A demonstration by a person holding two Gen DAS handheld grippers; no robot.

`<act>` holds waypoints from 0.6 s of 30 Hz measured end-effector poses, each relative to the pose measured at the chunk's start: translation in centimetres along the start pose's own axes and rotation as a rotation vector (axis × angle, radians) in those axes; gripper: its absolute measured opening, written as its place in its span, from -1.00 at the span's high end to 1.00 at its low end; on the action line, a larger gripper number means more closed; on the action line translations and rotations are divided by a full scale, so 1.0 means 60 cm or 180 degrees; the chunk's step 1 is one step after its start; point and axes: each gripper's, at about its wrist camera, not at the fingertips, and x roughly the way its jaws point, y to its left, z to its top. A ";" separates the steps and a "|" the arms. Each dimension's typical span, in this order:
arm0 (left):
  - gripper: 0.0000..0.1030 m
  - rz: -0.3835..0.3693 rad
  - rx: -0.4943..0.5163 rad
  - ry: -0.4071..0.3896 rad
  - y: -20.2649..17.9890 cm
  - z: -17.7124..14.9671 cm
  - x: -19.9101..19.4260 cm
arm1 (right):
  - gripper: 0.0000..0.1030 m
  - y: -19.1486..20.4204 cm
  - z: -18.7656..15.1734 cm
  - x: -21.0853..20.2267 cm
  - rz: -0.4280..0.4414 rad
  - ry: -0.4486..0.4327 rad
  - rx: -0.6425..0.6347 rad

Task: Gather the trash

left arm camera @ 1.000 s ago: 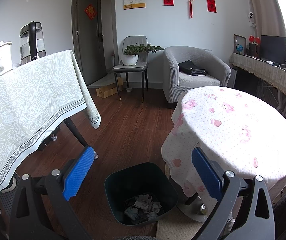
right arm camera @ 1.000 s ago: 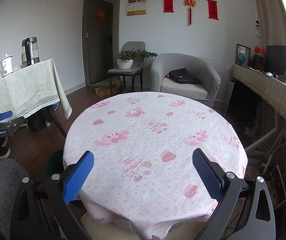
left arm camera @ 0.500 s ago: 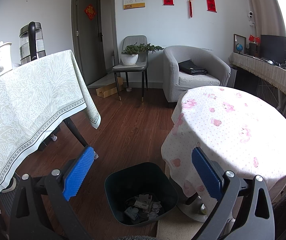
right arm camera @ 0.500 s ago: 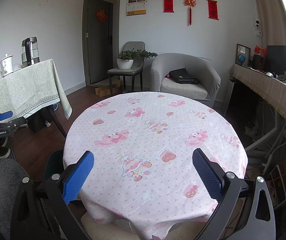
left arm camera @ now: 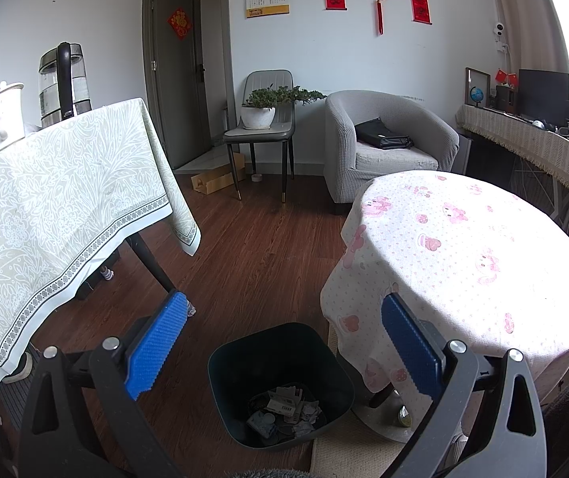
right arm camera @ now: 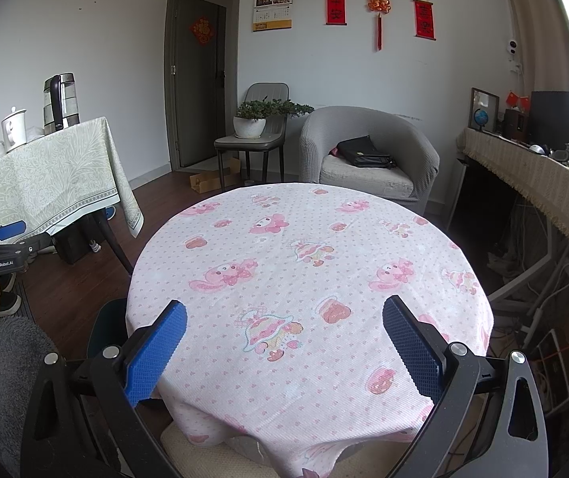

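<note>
— Left wrist view: left gripper (left arm camera: pixel 280 328) gapes empty over the trash bin (left arm camera: pixel 280 382) at six o'clock (paper scraps inside).
— Right gripper (right arm camera: pixel 284 334) too, above the bare round table (right arm camera: pixel 308 279); scan before reaching.

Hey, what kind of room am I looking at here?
Most likely a home living room: a grey upholstered armchair against the wall, a round table under a pink cartoon-print tablecloth, and red paper hangings on the white wall. A dark bin holding paper trash stands on the wood floor.
</note>
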 end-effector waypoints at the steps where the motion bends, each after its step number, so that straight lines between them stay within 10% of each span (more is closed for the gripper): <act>1: -0.93 0.0000 -0.0002 0.0003 0.001 -0.001 0.001 | -0.93 0.000 0.000 0.000 0.0000 0.0000 0.0000; 18: -0.93 0.0000 0.0000 0.0008 0.000 -0.002 0.001 | -0.93 0.000 0.000 0.000 0.0002 0.0000 0.0003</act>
